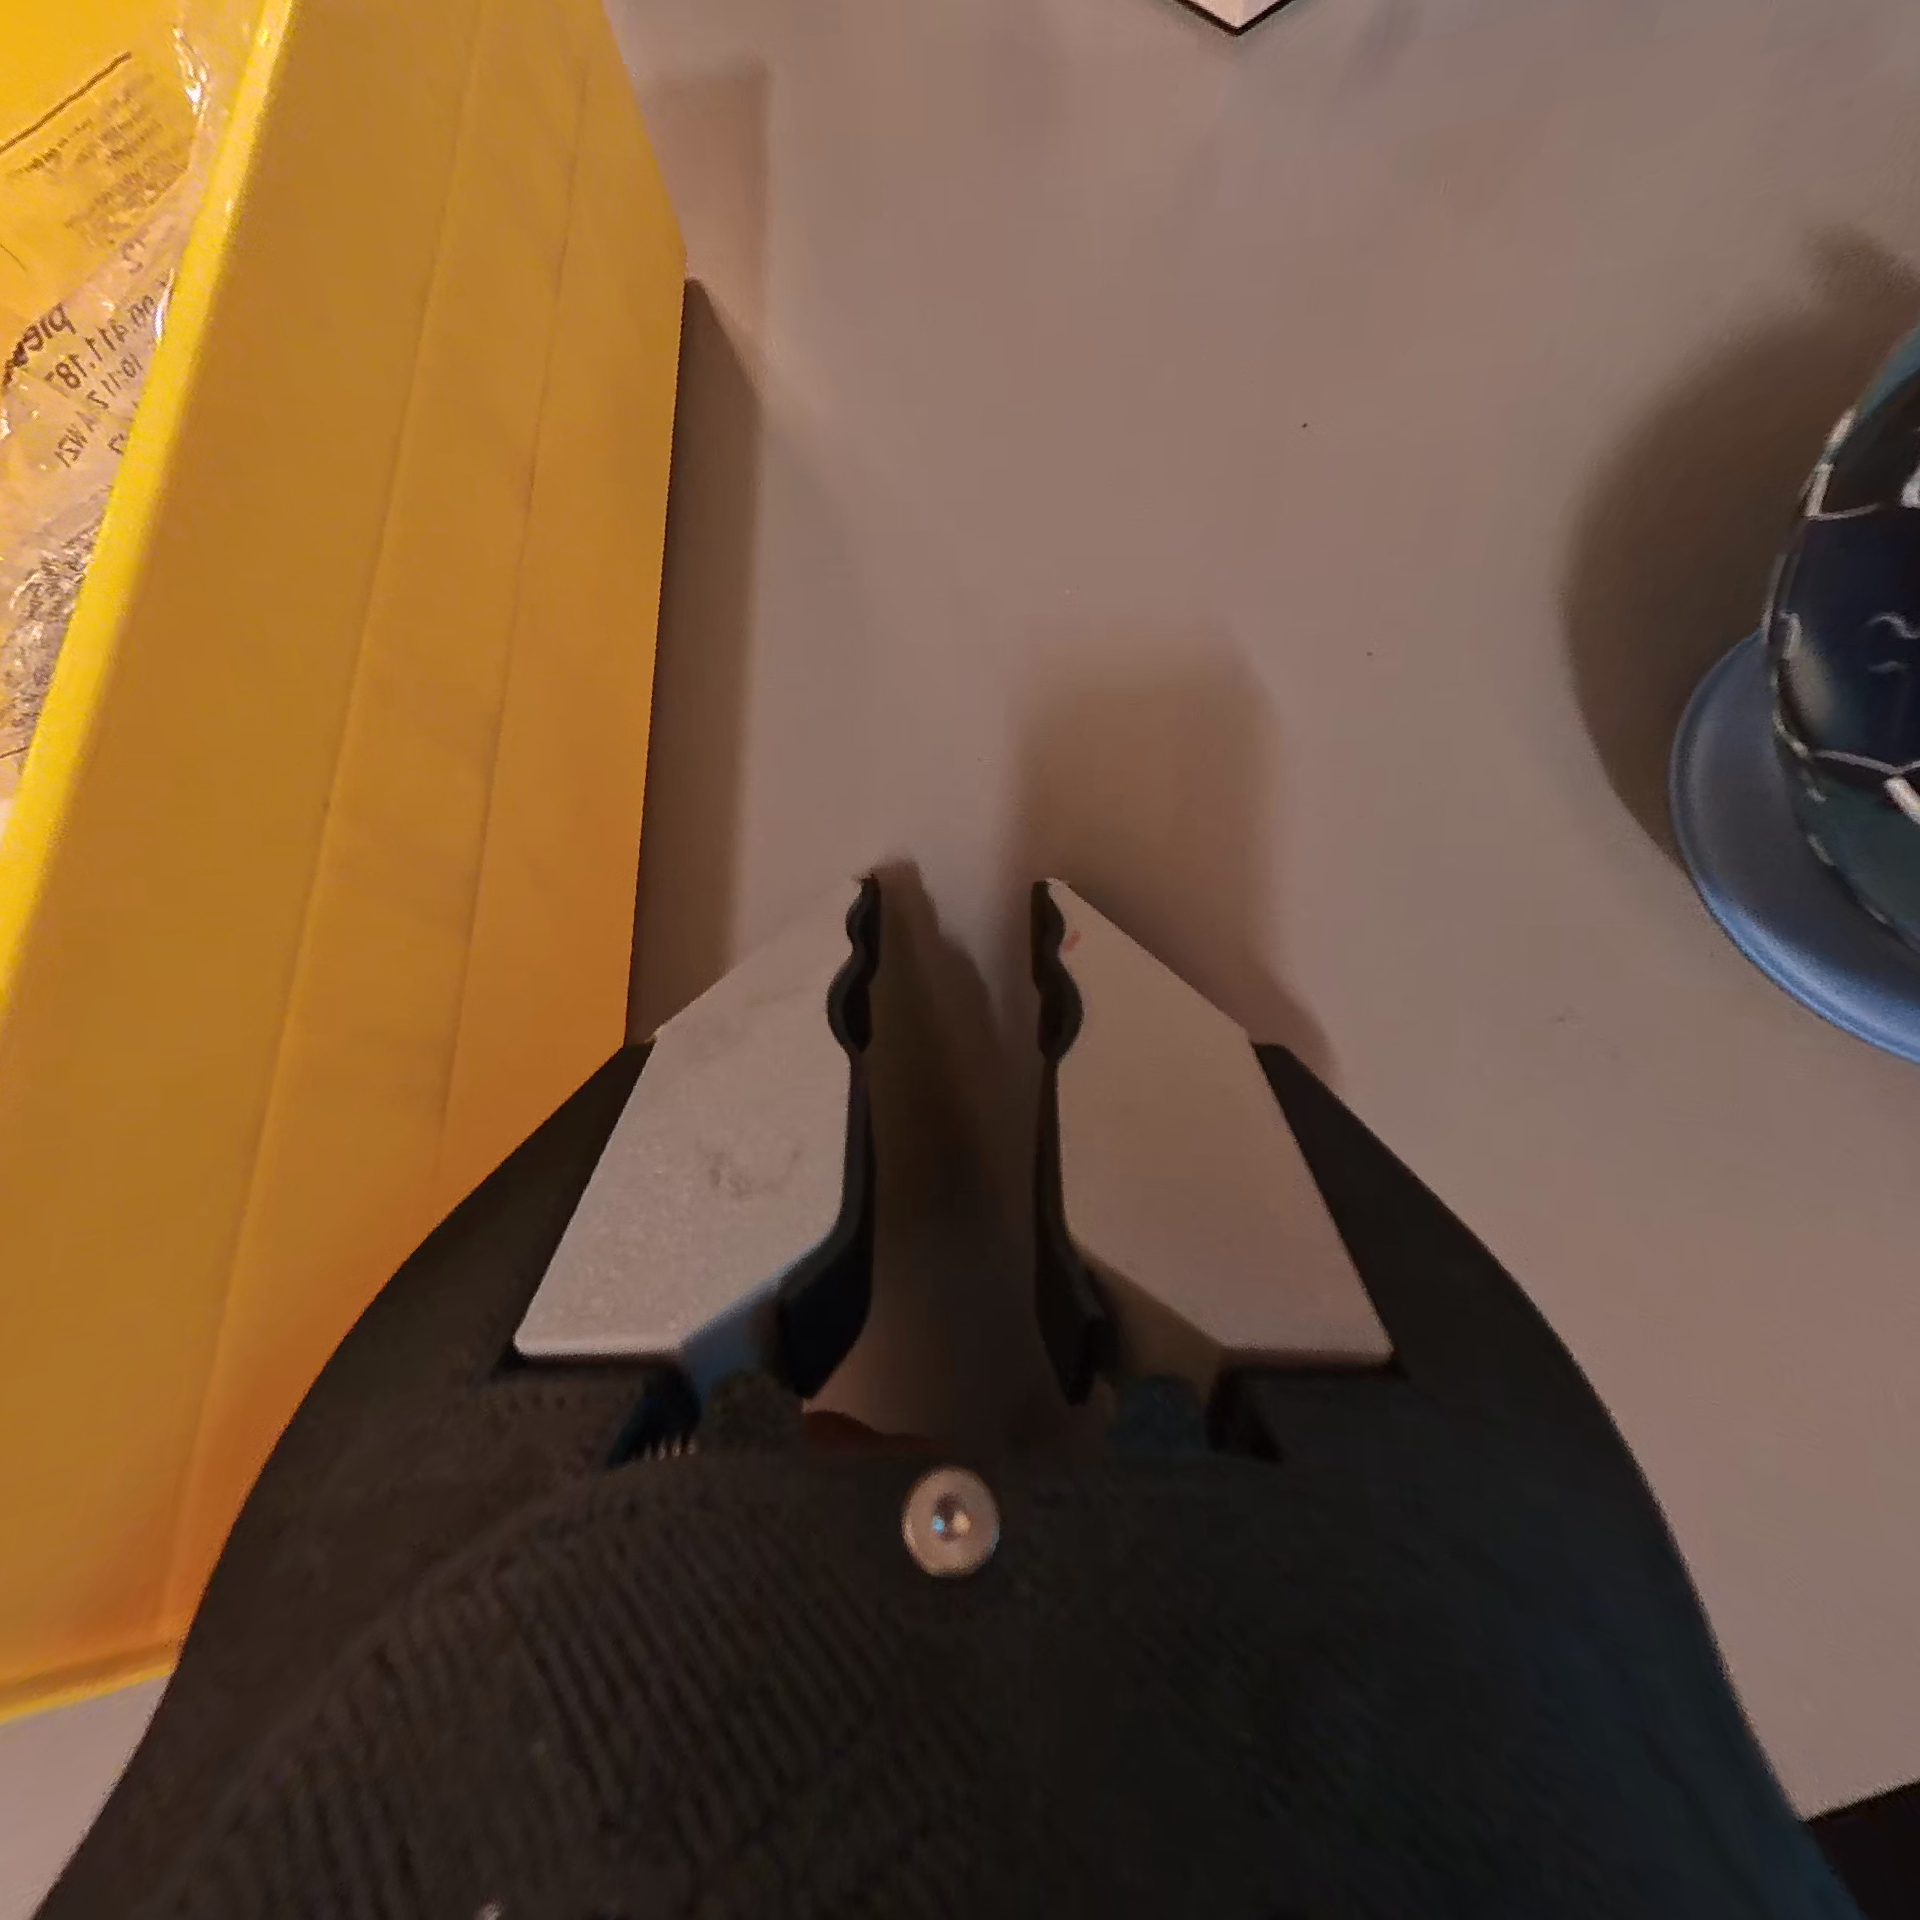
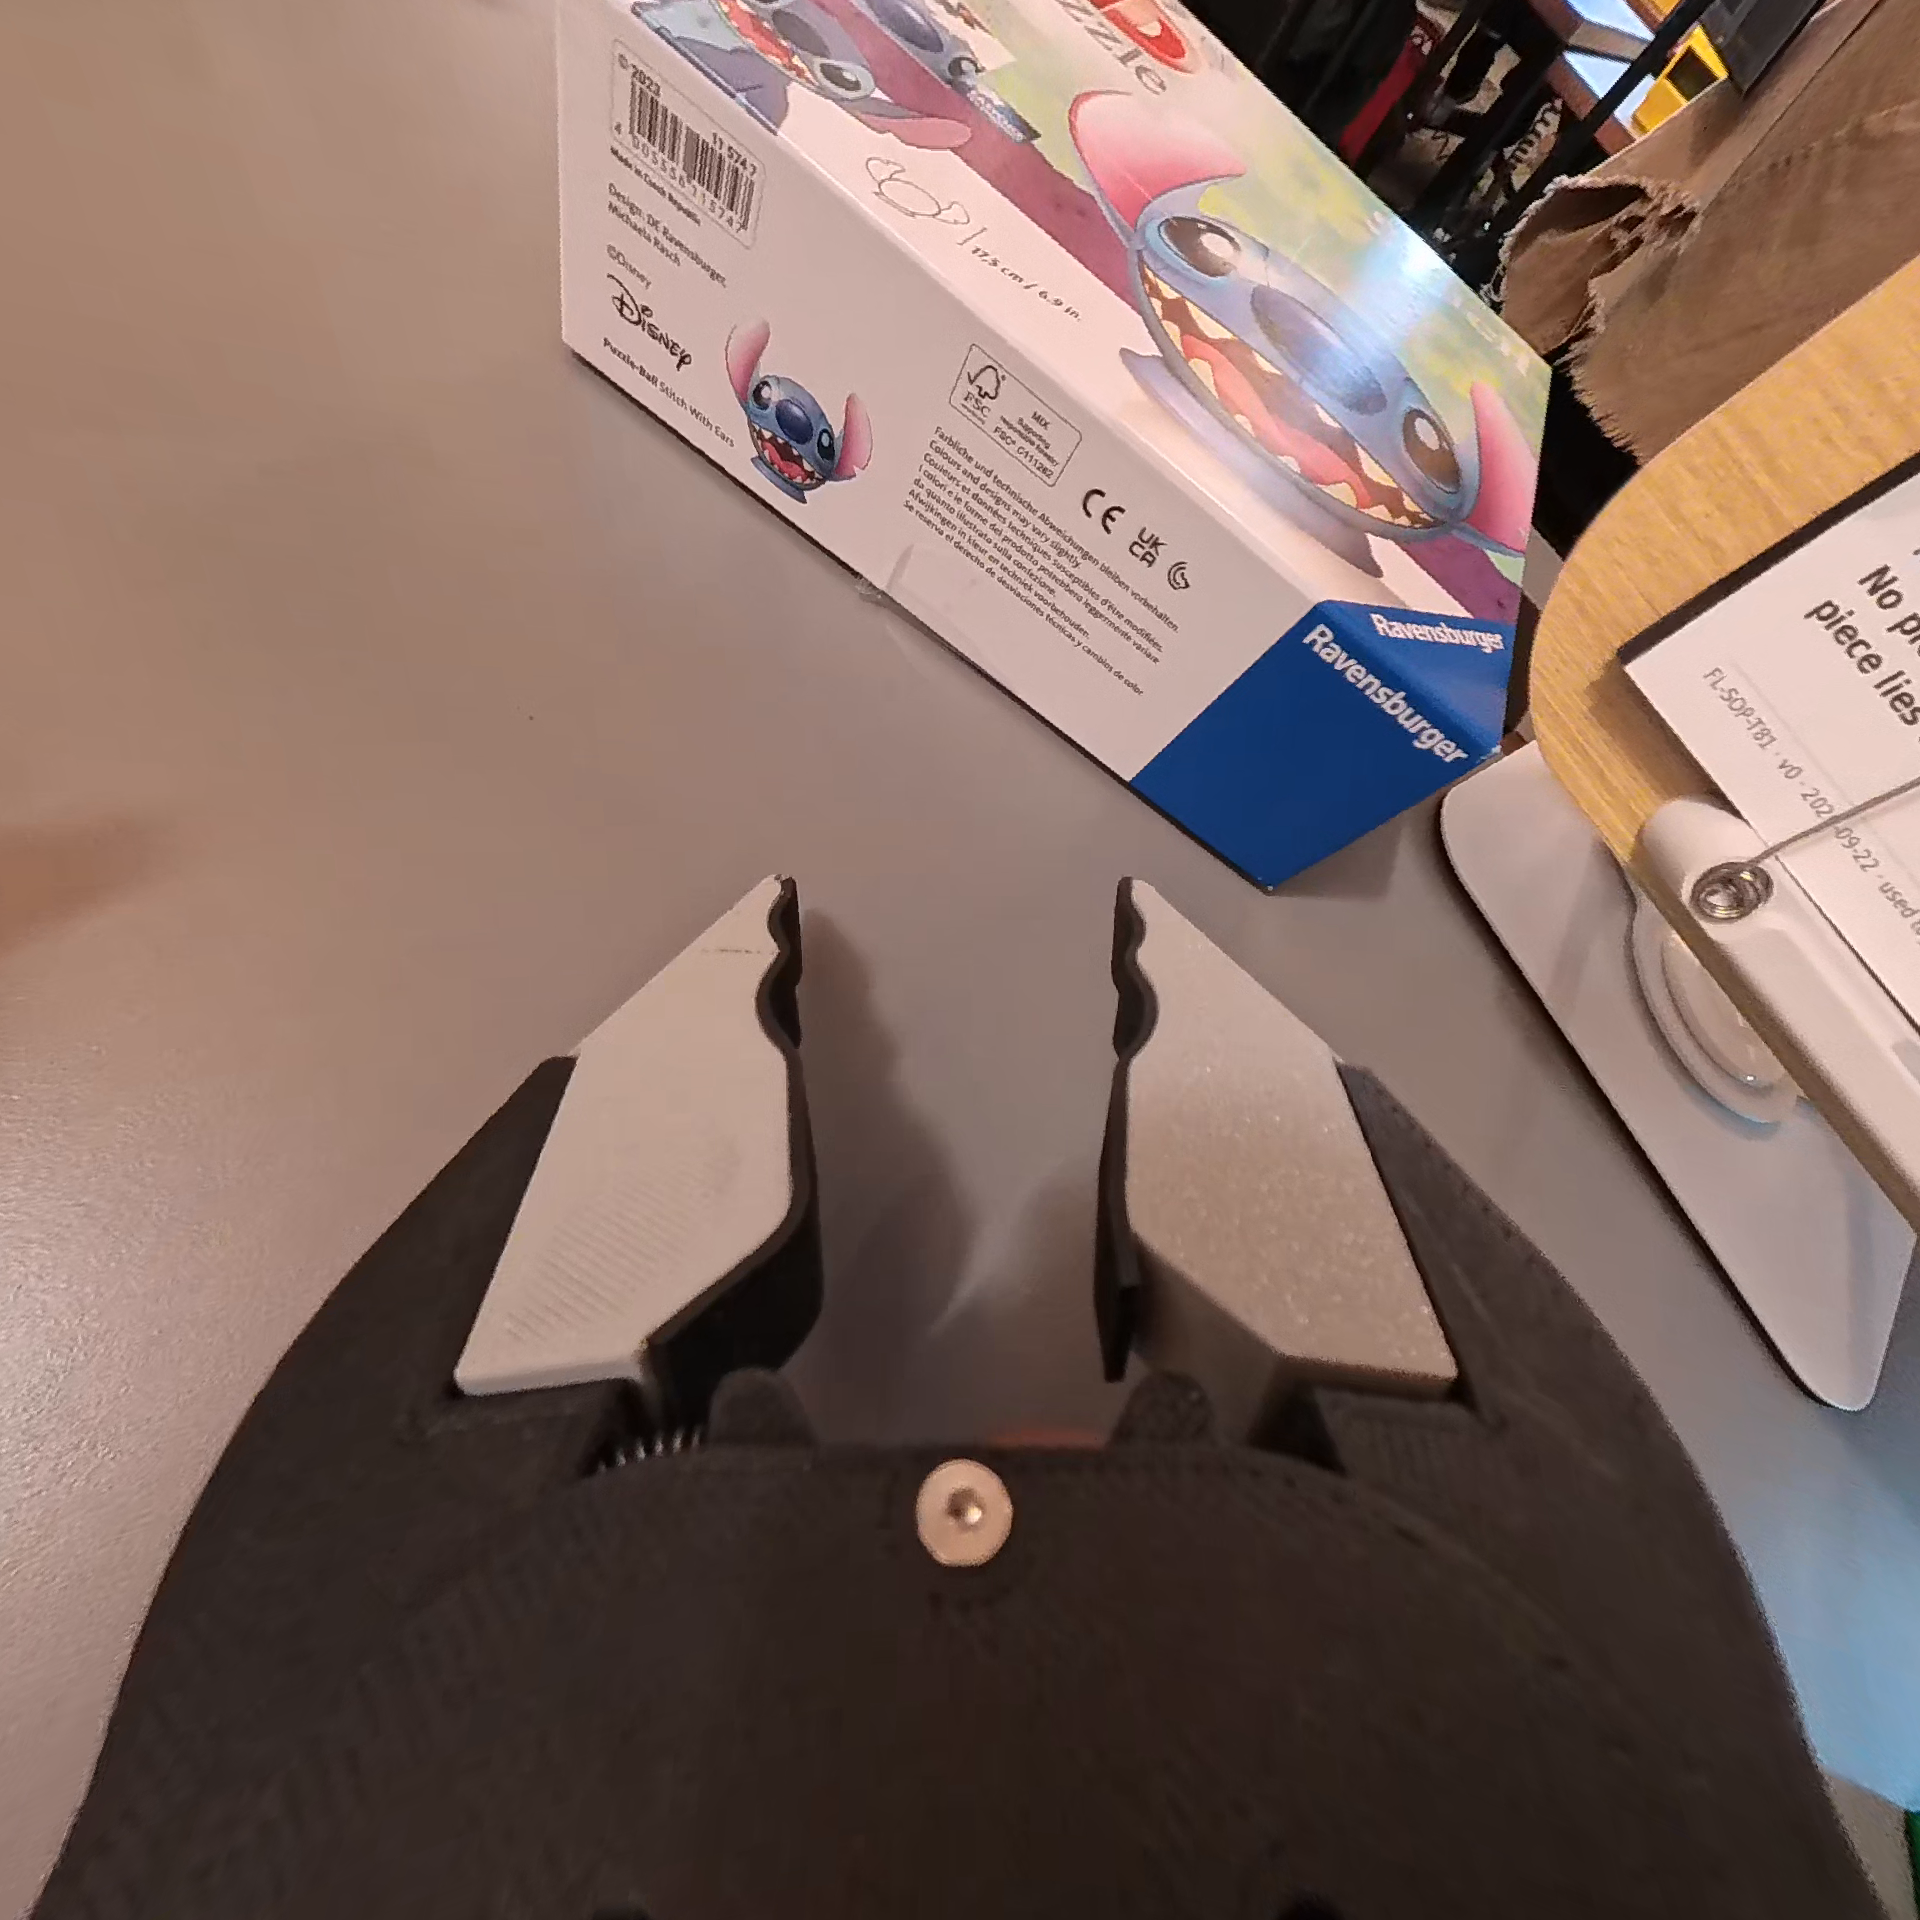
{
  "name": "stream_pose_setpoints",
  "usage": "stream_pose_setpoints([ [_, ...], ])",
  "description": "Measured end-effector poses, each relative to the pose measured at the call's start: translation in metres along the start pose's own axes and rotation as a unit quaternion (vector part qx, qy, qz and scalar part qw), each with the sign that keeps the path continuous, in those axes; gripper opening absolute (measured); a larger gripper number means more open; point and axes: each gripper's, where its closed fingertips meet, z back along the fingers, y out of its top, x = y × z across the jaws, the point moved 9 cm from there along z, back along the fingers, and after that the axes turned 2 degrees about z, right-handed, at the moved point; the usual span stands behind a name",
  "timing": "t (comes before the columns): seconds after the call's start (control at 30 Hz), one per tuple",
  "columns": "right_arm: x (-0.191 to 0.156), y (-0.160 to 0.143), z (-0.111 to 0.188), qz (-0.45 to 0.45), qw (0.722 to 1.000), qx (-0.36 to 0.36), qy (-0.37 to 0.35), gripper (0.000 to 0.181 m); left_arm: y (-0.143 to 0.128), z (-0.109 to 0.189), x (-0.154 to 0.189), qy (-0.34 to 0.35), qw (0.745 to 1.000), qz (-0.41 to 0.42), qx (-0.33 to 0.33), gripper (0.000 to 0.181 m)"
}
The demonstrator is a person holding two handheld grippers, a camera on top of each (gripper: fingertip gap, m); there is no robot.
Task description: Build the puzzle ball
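In the left wrist view the partly built dark blue puzzle ball (image 1: 1844, 665) sits on a round blue stand (image 1: 1745, 894) at the right edge, cut off by the frame. My left gripper (image 1: 956, 894) is open and empty over the grey table, well left of the ball. In the right wrist view my right gripper (image 2: 956, 894) is open and empty above the table, in front of the puzzle's printed box (image 2: 1039, 416). No loose puzzle pieces show in either view.
A yellow box (image 1: 364, 727) holding a clear plastic bag (image 1: 73, 364) stands close on the left gripper's left. A wooden board with a white sheet (image 2: 1766, 665) on a white stand (image 2: 1662, 1143) rises to the right gripper's right. About 35 cm separates my left fingertips from my right.
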Motion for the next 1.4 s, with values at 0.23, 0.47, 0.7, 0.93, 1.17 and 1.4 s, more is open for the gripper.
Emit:
stream_pose_setpoints([
  [0.23,-0.0002,-0.0002,-0.0009,0.002,1.000,-0.005,-0.003,0.058,0.0001,-0.0003,-0.0004,-0.004,1.000,0.003,-0.001,0.026],
  [0.47,0.0011,-0.0001,0.0003,-0.003,1.000,0.001,-0.005,0.058,0.0002,-0.0004,-0.0002,-0.001,1.000,0.001,0.000,0.026],
  [0.7,-0.0003,-0.0002,-0.0005,0.005,1.000,-0.003,-0.007,0.058,0.0004,-0.0007,-0.0003,-0.002,1.000,0.002,0.000,0.026],
  [0.93,-0.0016,-0.0002,-0.0009,0.011,1.000,-0.005,-0.007,0.058,0.0006,-0.0010,-0.0002,-0.002,1.000,0.000,0.000,0.026],
  [1.17,-0.0025,-0.0001,-0.0008,0.015,1.000,-0.004,-0.007,0.058,0.0008,-0.0012,-0.0001,-0.002,1.000,0.000,0.000,0.026],
  [1.4,-0.0039,0.0006,-0.0002,0.019,1.000,-0.001,-0.004,0.057,0.0010,-0.0014,0.0001,-0.004,1.000,-0.002,0.000,0.025],
])
